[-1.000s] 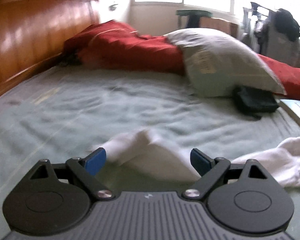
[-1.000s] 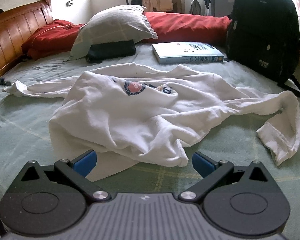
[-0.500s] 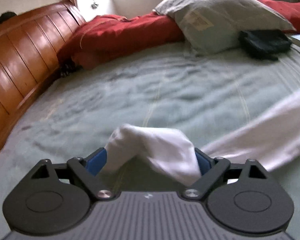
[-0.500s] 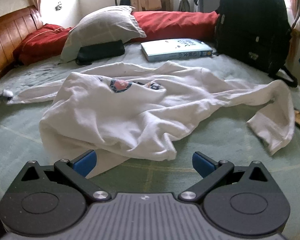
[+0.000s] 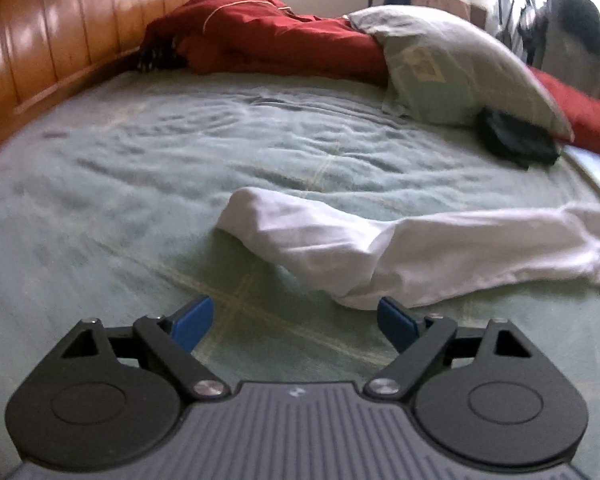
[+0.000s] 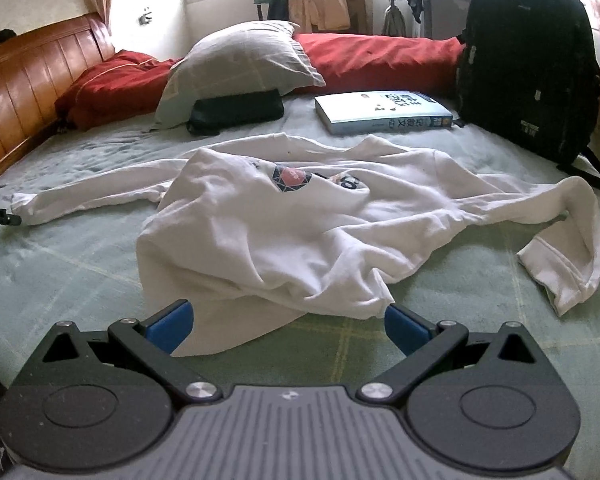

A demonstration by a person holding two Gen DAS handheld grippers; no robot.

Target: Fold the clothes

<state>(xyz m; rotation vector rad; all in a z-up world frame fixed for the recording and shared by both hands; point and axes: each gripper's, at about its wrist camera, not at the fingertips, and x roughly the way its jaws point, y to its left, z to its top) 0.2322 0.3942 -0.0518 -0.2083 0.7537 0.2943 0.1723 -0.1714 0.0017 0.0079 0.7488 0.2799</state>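
Note:
A white sweatshirt point(image 6: 284, 232) with a printed chest logo lies crumpled on the green blanket point(image 6: 60, 280). Its left sleeve point(image 5: 340, 248) is stretched out flat across the left wrist view, just ahead of my left gripper point(image 5: 294, 316). That gripper's jaws are closing, with only blanket between the blue pads. The sleeve's lower fold lies close to the right pad. My right gripper point(image 6: 288, 326) stands open at the sweatshirt's near hem, and a flap of white cloth reaches in beside its left pad. The other sleeve point(image 6: 572, 248) curls at the right.
A grey pillow point(image 6: 240, 60) and a red quilt point(image 6: 380, 60) lie at the far side, with a black pouch point(image 6: 236, 110) in front of the pillow. A book point(image 6: 384, 112) and a black backpack point(image 6: 528, 68) sit at the right. A wooden headboard point(image 6: 28, 92) borders the left.
The sleeve cuff that sat between my left gripper's pads now lies out ahead on the blanket, pulled straight. The left gripper has drawn back from it. The right view is nearly the same.

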